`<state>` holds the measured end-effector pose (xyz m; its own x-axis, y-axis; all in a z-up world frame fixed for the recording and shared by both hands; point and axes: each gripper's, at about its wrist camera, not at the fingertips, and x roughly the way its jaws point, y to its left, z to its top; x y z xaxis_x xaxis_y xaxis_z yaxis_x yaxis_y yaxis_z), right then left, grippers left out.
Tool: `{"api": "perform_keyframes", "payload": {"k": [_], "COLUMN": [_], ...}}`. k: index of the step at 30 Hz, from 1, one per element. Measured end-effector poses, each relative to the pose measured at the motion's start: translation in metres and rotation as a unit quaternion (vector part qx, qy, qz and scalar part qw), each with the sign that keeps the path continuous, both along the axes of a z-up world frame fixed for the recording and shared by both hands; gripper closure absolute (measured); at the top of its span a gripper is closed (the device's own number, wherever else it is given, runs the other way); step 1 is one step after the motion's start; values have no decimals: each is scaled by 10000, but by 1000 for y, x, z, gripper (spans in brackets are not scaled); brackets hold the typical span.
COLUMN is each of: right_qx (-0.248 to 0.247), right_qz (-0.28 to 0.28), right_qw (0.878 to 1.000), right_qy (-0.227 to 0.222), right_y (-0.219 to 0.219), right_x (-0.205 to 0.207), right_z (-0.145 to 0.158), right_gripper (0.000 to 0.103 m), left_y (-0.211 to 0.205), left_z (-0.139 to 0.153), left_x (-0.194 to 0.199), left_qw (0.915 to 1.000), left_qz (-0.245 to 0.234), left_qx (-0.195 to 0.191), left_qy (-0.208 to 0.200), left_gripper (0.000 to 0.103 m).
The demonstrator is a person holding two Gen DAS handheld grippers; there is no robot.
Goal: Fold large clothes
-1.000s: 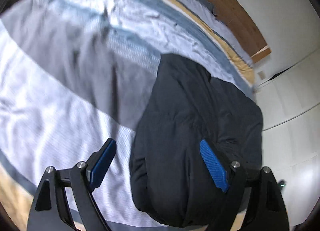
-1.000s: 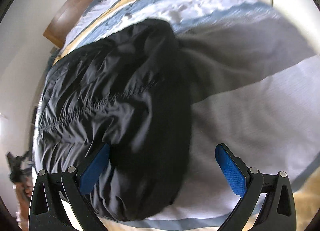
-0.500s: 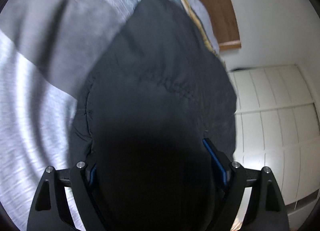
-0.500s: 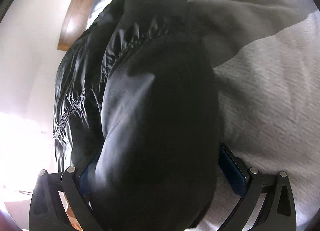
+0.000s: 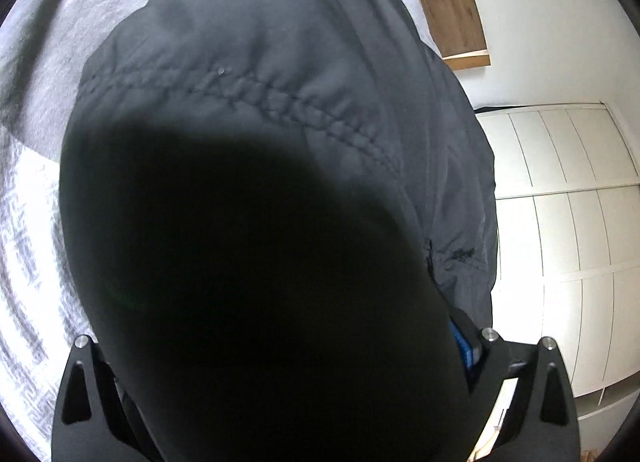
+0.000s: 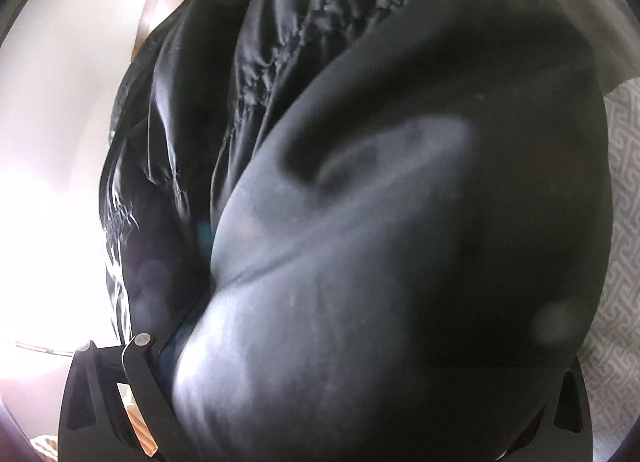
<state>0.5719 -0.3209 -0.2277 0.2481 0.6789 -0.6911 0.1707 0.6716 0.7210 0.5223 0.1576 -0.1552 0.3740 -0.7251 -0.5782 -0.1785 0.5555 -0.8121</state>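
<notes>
Both cameras have closed in on the black jacket since a second ago, when it lay well ahead on the bed.

Left wrist view: the left gripper has its fingers spread wide, with a thick bulge of jacket filling the gap; whether they squeeze it I cannot tell. White bedding shows at the left, a wardrobe at the right.

Right wrist view: the right gripper likewise straddles padded fabric, its fingers mostly hidden. Patterned bedding lies alongside.

To fold well, I would take the same edge with both grippers, bite only a thin layer, and lift evenly.
</notes>
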Motion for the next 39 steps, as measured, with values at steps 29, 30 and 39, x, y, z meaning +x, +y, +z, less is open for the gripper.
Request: {"api": "perform_keyframes", "payload": {"k": [29, 30, 39], "right_qx": [57, 85, -274], "right_qz": [361, 343, 285], "right_qw": [9687, 9709, 9873], "right_qy": [-2455, -2367, -1538], "right_y": [74, 73, 60], "right_x": [-53, -63, -91], "right_z": [213, 200, 94], "right_gripper": [77, 76, 74], "left_y": [-22, -22, -7], "left_z": [209, 198, 86], "left_x": [-103, -107, -142], "left_qw": [9688, 9711, 9872], "left_qz": [-195, -209, -287], "left_qx": [-378, -365, 384], "left_qy": [-2440, -2348, -1519], "left_gripper": [81, 81, 81]}}
